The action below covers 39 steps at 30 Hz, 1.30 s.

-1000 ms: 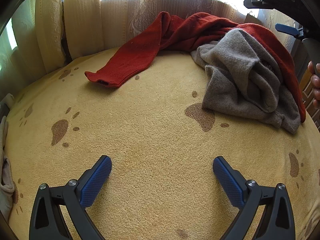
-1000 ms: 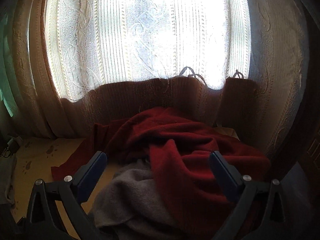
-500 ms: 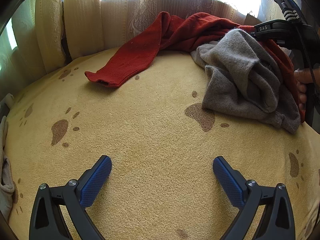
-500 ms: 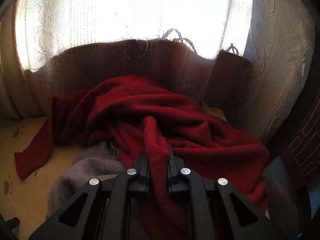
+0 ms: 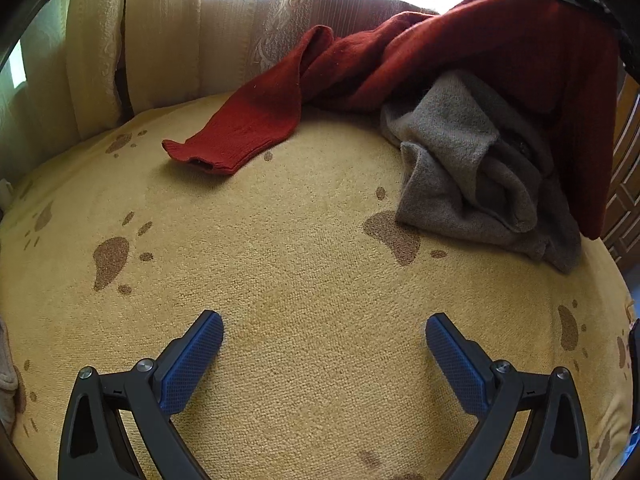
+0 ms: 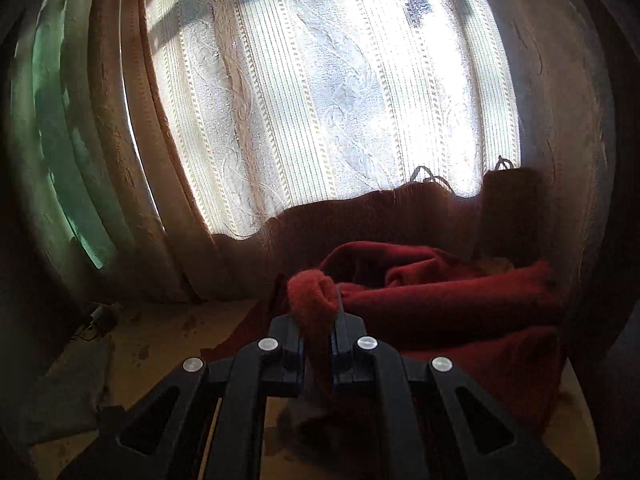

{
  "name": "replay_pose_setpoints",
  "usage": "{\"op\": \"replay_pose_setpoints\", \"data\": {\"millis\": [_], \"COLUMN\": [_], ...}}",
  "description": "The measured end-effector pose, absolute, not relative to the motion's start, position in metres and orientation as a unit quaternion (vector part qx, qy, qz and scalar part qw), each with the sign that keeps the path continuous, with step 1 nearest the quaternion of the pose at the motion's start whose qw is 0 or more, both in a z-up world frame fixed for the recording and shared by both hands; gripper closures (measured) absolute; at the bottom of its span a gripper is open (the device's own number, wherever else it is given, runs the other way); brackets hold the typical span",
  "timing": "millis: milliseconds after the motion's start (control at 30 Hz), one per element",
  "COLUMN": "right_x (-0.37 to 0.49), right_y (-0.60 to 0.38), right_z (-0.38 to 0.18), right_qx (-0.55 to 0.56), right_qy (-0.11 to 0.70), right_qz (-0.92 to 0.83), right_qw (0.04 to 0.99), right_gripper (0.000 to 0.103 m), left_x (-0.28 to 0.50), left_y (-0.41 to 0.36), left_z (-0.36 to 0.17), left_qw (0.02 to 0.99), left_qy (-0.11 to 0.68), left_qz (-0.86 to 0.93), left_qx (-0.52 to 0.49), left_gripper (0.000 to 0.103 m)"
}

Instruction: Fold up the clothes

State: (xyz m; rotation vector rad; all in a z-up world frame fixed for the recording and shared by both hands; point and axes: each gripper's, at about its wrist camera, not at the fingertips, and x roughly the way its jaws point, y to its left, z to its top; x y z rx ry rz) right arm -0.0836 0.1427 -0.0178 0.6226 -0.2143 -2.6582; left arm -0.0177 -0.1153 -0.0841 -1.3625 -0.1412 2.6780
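Lifted since the earlier frame, the red sweater point(image 5: 500, 60) hangs pinched in the right tool point(image 6: 318, 320) above the grey garment point(image 5: 460, 168), freeing it for folding; left tool point(image 5: 324, 336) gapes wide, empty.

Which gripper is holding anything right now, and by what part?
The right gripper is shut on a bunched fold of the red sweater; which part cannot be told. The left gripper is open, holding nothing.

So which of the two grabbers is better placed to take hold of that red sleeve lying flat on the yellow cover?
The left gripper, probably. Its jaws are open and empty, facing the sleeve across the bare yellow cover. The right gripper is already shut on a fold of the red sweater.
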Motion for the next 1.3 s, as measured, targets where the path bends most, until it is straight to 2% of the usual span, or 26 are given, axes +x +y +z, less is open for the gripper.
{"op": "replay_pose_setpoints", "data": {"millis": [167,433,533,700,767,800,833,867,967,1300], "right_x": [-0.038,0.028,0.062,0.076,0.081,0.084,0.087,0.089,0.055,-0.068], "right_y": [0.136,0.131,0.128,0.129,0.13,0.13,0.13,0.131,0.141,0.127], "right_z": [-0.052,-0.081,-0.072,-0.068,-0.067,-0.066,-0.065,-0.065,-0.076,-0.075], "right_qx": [0.242,0.252,0.235,0.213,0.204,0.199,0.195,0.19,0.198,0.216], "right_qy": [-0.047,-0.029,-0.032,0.004,0.018,0.025,0.032,0.039,0.024,0.088], "right_qz": [-0.945,-0.94,-0.938,-0.955,-0.96,-0.963,-0.965,-0.967,-0.97,-0.969], "right_qw": [0.215,0.227,0.254,0.208,0.19,0.181,0.171,0.162,0.139,0.08], "right_gripper": [0.093,0.093,0.099,0.099,0.088,0.059,0.009,0.002,0.0,0.0], "left_x": [-0.01,0.006,-0.002,0.005,0.006,0.006,0.006,0.006,0.007,0.022], "left_y": [-0.151,-0.152,-0.128,-0.125,-0.13,-0.132,-0.134,-0.136,-0.14,-0.139], "left_z": [-0.075,-0.041,-0.032,-0.014,-0.012,-0.01,-0.009,-0.008,-0.004,0.018], "left_qw": [0.018,-0.011,-0.001,0.011,0.013,0.015,0.017,0.02,0.031,0.139], "left_qy": [-0.1,-0.056,-0.038,-0.043,-0.053,-0.058,-0.062,-0.066,-0.067,-0.076], "left_qz": [0.902,0.941,0.949,0.952,0.952,0.952,0.952,0.953,0.955,0.959], "left_qx": [-0.42,-0.332,-0.313,-0.303,-0.302,-0.3,-0.298,-0.296,-0.289,-0.234], "left_gripper": [0.0,0.0,0.0,0.0,0.0,0.0,0.0,0.0,0.0,0.0]}}
